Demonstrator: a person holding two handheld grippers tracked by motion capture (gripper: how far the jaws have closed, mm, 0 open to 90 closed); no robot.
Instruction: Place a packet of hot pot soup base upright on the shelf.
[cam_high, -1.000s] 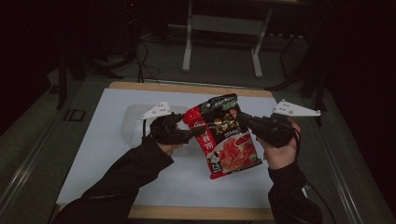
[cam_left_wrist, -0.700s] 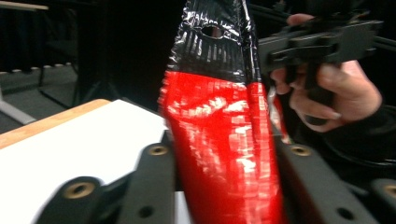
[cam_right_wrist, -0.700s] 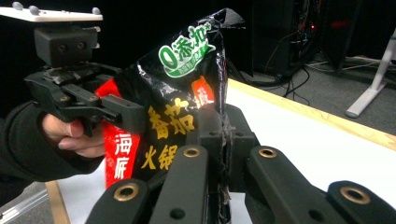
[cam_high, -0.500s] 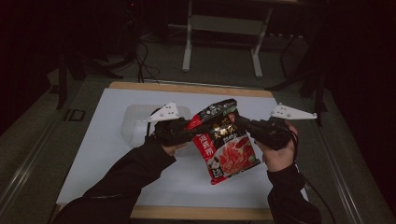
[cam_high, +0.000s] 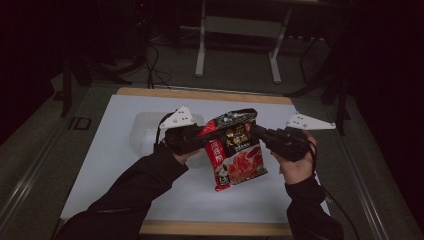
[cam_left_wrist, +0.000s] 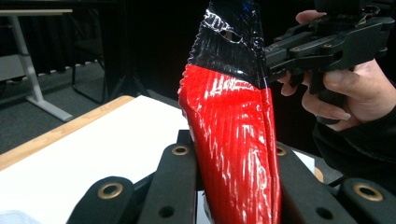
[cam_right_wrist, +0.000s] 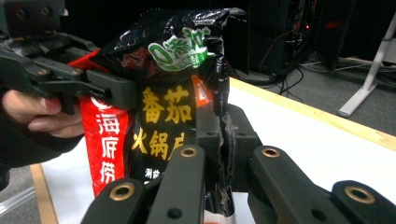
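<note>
Table (cam_high: 125, 165): white top, lower centre of the high view; a pale tray (cam_high: 145, 131) lies at its upper left, behind the left hand.
Pouch (cam_high: 235, 150): red-and-black sauce packet, held clear of the table at frame centre; long axis runs top to bottom, tilted slightly, bottom edge hanging free.
Left gripper (cam_high: 200, 136): jaws have just been closing — now clamped on the pouch's red left edge near the top.
Right gripper (cam_high: 256, 131): jaws pinched together on the black right edge, same height.
Key relation: pouch spans between both tongs — grips oppose across its top, equally near; judged ready for a tear or pull-apart.
</note>
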